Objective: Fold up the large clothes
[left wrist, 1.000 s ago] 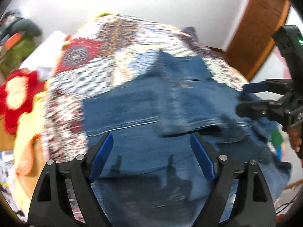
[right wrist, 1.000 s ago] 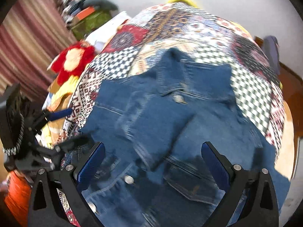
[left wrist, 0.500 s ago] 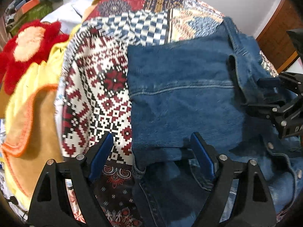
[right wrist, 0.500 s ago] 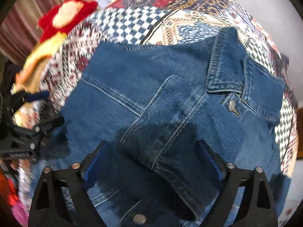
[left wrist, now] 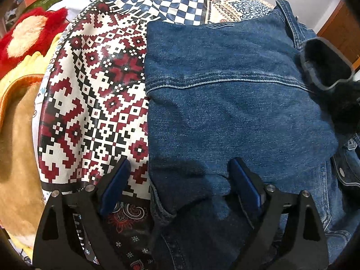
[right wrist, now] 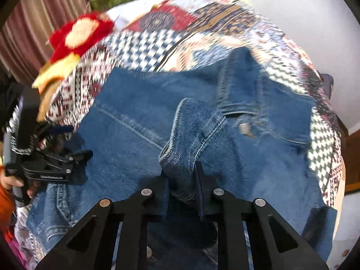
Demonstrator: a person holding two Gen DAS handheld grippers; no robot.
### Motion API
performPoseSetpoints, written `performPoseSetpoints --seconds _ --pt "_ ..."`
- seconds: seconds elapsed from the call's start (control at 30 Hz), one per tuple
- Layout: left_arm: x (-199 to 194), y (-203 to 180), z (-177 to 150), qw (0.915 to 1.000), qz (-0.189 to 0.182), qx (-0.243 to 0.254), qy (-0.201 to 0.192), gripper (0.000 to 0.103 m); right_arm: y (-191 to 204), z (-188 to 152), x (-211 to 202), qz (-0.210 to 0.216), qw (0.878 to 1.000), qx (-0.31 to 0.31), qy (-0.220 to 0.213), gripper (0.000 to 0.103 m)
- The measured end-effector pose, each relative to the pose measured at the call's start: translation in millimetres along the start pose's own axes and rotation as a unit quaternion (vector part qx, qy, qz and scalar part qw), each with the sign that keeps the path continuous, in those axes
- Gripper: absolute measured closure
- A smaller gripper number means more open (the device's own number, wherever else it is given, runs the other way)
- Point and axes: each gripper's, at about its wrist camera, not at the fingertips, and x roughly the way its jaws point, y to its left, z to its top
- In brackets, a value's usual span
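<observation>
Patterned bedspread — denim jacket, right claw pinching sleeve

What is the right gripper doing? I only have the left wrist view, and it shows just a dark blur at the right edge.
Observer: The right gripper is shut on a raised fold of the denim jacket; its jaws have just been closing.
Operator: Is that fold the collar?
Observer: No. The collar lies flat further up, beyond the pinched fold.
Operator: Anything beside the bed I'm missing?
Observer: A striped curtain hangs at the upper left, behind the red plush toy.
Operator: And my left gripper from outside?
Observer: The left gripper is open, at the jacket's left edge.
</observation>
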Motion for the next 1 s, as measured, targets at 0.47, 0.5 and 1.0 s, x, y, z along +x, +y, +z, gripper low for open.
performPoseSetpoints --seconds 0.47,0.5,1.0 --pt "-1.1 -23.7 11.7 0.999 0.039 0.023 0.002 0.012 -92.9 -65.2 -57.3 -0.023 0.997 0.08 -0.009 0.09" --pt "-1.1 -25.3 12.2 0.9989 0.04 0.022 0.003 0.012 -99.2 -71.0 -55.0 -0.026 0.996 0.088 -0.004 0.09" --pt "-42.6 -40.1 28.1 0.996 0.06 0.061 -0.028 0.013 -152.8 -102.5 -75.8 -0.079 0.988 0.131 -0.025 0.09"
